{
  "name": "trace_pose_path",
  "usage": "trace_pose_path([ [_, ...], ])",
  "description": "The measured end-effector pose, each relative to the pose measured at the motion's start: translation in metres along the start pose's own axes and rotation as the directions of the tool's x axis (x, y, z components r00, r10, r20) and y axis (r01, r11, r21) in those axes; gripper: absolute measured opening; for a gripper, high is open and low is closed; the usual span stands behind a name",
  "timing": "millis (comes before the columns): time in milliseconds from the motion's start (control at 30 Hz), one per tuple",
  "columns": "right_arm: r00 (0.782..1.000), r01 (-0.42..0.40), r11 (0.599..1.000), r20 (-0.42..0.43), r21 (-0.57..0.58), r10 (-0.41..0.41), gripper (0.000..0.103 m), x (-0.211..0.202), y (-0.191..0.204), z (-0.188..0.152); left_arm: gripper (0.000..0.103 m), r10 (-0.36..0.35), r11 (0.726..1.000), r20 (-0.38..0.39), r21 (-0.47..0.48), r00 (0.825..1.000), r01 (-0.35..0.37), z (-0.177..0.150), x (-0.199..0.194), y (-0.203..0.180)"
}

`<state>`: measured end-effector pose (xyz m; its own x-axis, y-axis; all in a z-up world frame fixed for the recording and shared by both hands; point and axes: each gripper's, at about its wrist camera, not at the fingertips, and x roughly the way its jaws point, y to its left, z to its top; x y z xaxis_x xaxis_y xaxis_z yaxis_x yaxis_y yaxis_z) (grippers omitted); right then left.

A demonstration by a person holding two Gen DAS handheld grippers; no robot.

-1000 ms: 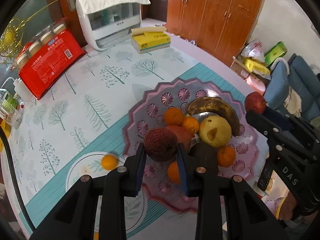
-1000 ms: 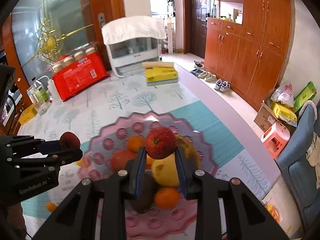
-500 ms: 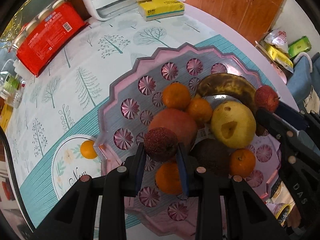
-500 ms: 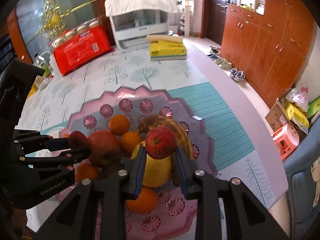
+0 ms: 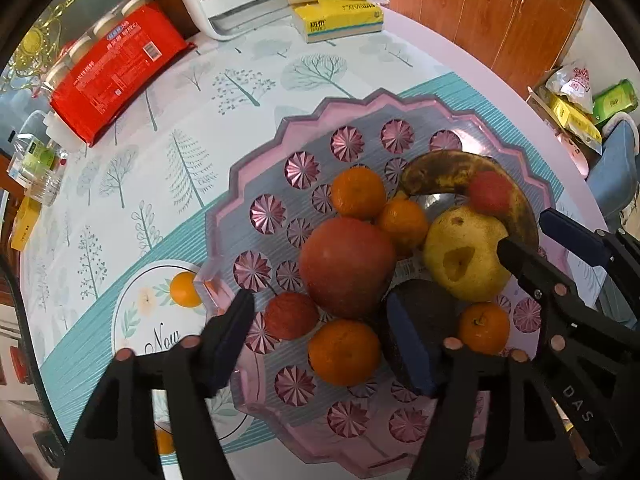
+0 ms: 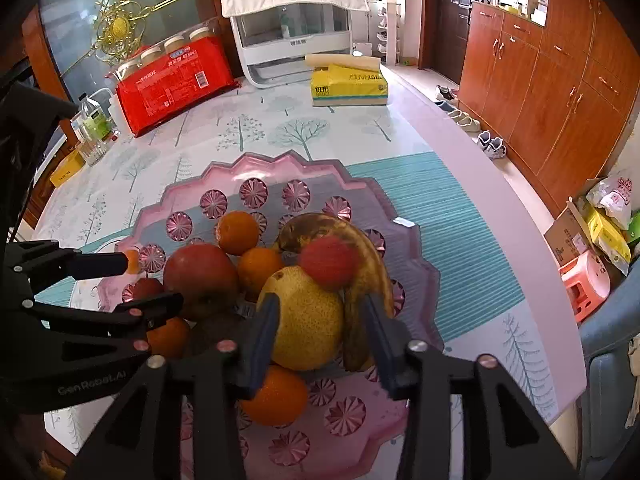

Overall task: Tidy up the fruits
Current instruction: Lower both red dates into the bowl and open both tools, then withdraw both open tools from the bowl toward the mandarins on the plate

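Note:
A pink scalloped fruit tray [image 5: 256, 168] [image 6: 404, 276] holds a big red apple [image 5: 346, 266] [image 6: 200, 276], a yellow pear [image 5: 464, 256] [image 6: 308, 320], a brown banana [image 5: 448, 172] [image 6: 360, 248], several oranges and a dark avocado [image 5: 428, 312]. My left gripper [image 5: 320, 336] is open above the tray; a small dark red fruit [image 5: 290, 316] [image 6: 146, 290] lies free between its fingers. My right gripper [image 6: 320, 336] is open over the pear; a blurred red fruit [image 6: 328, 262] [image 5: 490, 192] sits loose between pear and banana.
A small orange [image 5: 184, 290] lies on a white plate [image 5: 136, 320] left of the tray. At the back stand a red package [image 5: 116, 72], a yellow tissue pack [image 5: 340, 18] and a white appliance [image 6: 296, 32]. The table edge runs along the right.
Both grippers have opened and let go of their red fruits, which now lie on the tray. Both grippers came lower and closer to the fruit.

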<state>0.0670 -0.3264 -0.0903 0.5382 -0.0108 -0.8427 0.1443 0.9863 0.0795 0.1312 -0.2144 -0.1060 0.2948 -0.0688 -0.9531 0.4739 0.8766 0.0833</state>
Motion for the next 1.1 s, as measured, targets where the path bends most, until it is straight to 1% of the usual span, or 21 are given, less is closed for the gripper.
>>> trace_pose_path([
  [33, 1.000, -0.004, 1.000, 0.005, 0.001, 0.004, 0.047, -0.002, 0.000, 0.001, 0.076, 0.003, 1.000, 0.005, -0.001, 1.000, -0.003, 0.000, -0.002, 0.000],
  [300, 0.999, -0.026, 1.000, 0.027, 0.012, 0.025, 0.047, -0.008, 0.000, 0.002, 0.076, 0.008, 1.000, -0.002, -0.016, 1.000, -0.008, 0.000, -0.007, 0.003],
  [700, 0.999, -0.023, 1.000, 0.031, 0.013, 0.023, 0.047, -0.010, 0.007, 0.001, 0.076, 0.010, 1.000, -0.003, -0.019, 1.000, -0.010, -0.006, -0.013, 0.010],
  [1100, 0.999, -0.011, 1.000, 0.032, 0.004, 0.011, 0.047, -0.018, 0.028, -0.004, 0.076, 0.002, 0.999, 0.006, -0.037, 1.000, -0.002, -0.020, -0.022, 0.029],
])
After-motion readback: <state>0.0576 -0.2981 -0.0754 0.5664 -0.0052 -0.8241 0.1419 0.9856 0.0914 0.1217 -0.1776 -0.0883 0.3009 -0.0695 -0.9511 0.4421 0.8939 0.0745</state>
